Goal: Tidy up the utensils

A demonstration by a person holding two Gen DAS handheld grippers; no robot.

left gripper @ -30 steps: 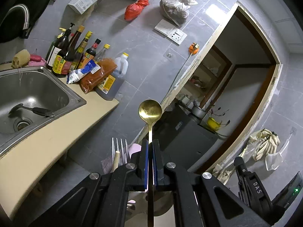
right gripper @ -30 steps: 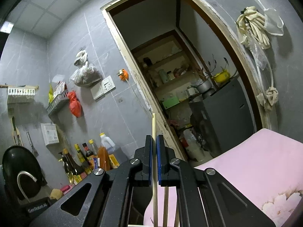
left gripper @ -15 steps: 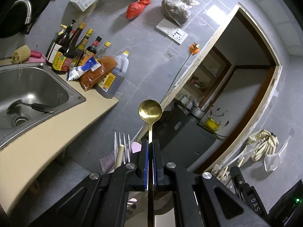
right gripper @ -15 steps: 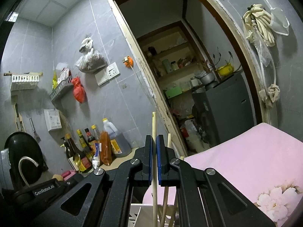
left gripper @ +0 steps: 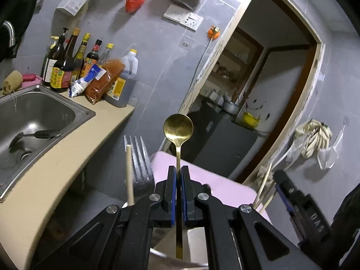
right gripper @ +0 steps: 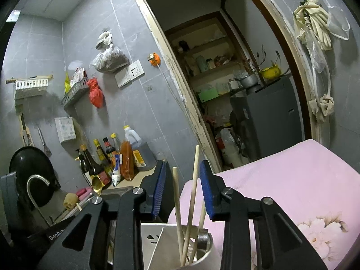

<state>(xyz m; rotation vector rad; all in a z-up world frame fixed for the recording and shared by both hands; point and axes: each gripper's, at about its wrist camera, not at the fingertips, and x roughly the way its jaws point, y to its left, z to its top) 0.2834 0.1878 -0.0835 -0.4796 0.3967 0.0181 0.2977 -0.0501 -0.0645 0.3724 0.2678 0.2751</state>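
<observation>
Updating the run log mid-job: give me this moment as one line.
left gripper: shut on gold spoon | right gripper: jaws opening, chopsticks loose between them, standing in white holder | spoon not yet placed

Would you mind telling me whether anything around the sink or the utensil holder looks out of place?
One thing stands out: a dark-handled utensil lies loose in the sink beside the drain, not in the white holder where the chopsticks stand.
</observation>
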